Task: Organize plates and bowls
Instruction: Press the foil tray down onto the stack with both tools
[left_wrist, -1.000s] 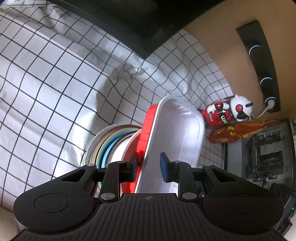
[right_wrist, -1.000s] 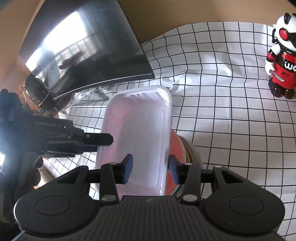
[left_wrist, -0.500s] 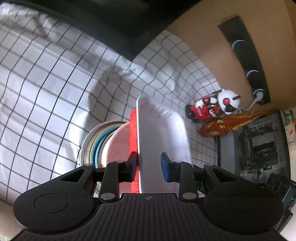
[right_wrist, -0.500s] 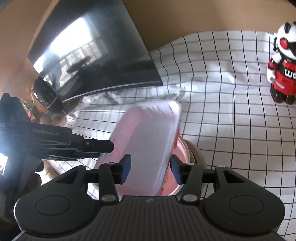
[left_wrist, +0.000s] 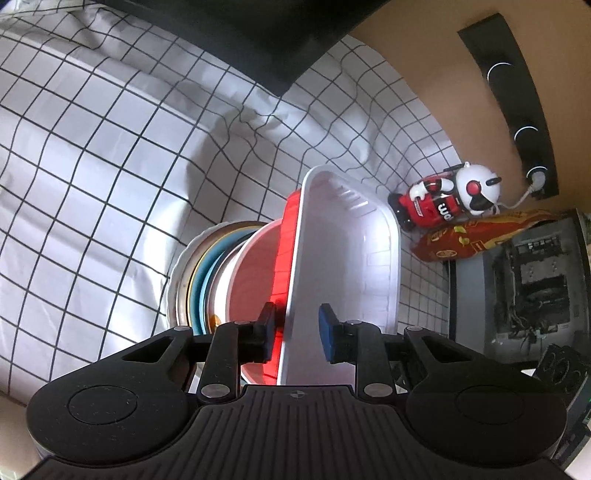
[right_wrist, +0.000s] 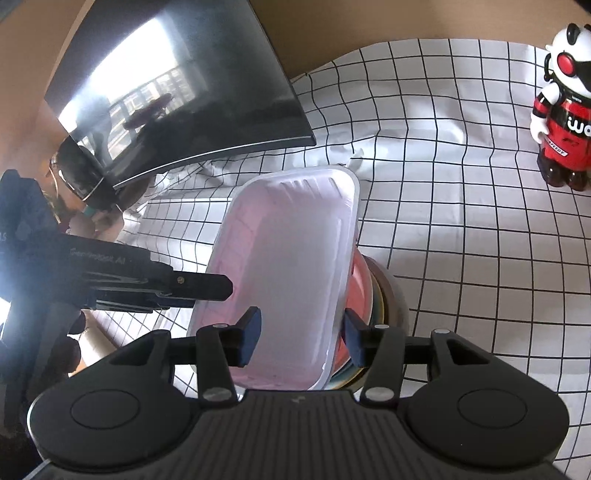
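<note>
white rectangular tray (right_wrist: 291, 266) tilted atop stacked bowls and plates (left_wrist: 207, 273), long axis running away from both tools. left tool (left_wrist: 297, 328) just narrowing astride its rim, grip unclear; right tool (right_wrist: 301, 336) likewise astride, grip unclear.

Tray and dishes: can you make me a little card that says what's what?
tray: white, tilted atop the stack
stack: plates and bowls, under the tray
left gripper: astride one tray rim, jaws just closing, grip unclear
right gripper: astride the other rim, jaws just opened, pads apart from it
cloth: white, black grid
toy: red-and-white robot, standing apart
</note>
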